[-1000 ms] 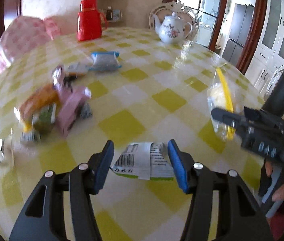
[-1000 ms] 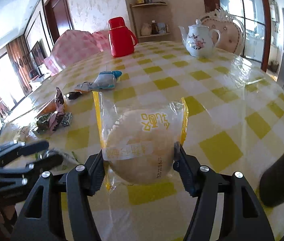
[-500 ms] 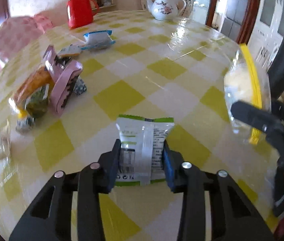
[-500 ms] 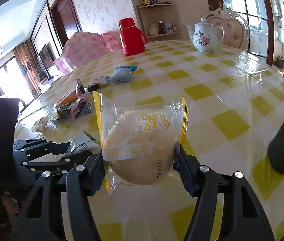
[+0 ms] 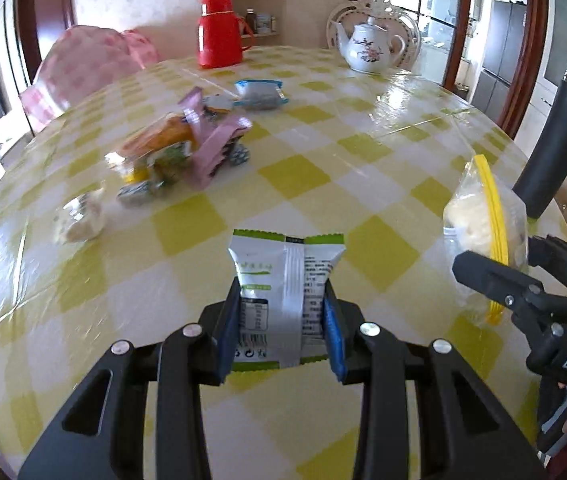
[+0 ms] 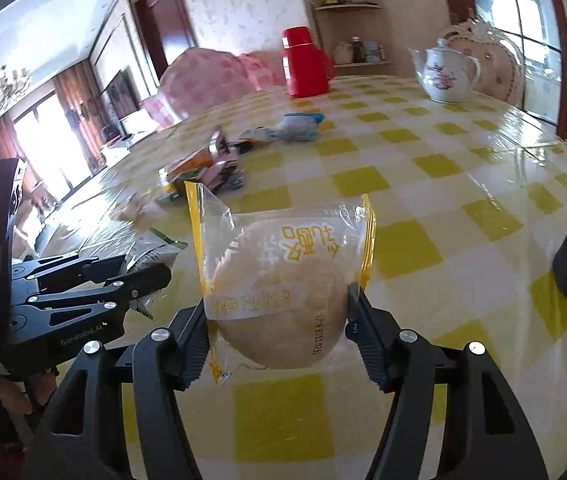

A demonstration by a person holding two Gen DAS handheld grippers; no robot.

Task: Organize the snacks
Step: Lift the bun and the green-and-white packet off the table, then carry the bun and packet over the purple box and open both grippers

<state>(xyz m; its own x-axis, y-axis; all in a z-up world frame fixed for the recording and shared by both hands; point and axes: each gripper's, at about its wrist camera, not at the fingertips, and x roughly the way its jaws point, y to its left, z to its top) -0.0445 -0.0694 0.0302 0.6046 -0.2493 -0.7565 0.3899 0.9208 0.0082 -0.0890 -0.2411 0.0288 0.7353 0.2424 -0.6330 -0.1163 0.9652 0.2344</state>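
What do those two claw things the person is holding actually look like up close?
Both are black plastic tongs with triangular cut-outs and silver screw heads. The left gripper has blue pads on its fingertips; seen from the other side, its body bears small white lettering. The right gripper has dark ribbed pads, and its side shows the white letters DAS. No cables show. Bare fingers are just visible behind each.

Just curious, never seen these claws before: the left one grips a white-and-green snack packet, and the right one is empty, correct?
Not quite. The left claw does grip the white-and-green snack packet, but the right claw is not empty: the right wrist view shows it clamped on a clear yellow-edged bag holding a round pastry.
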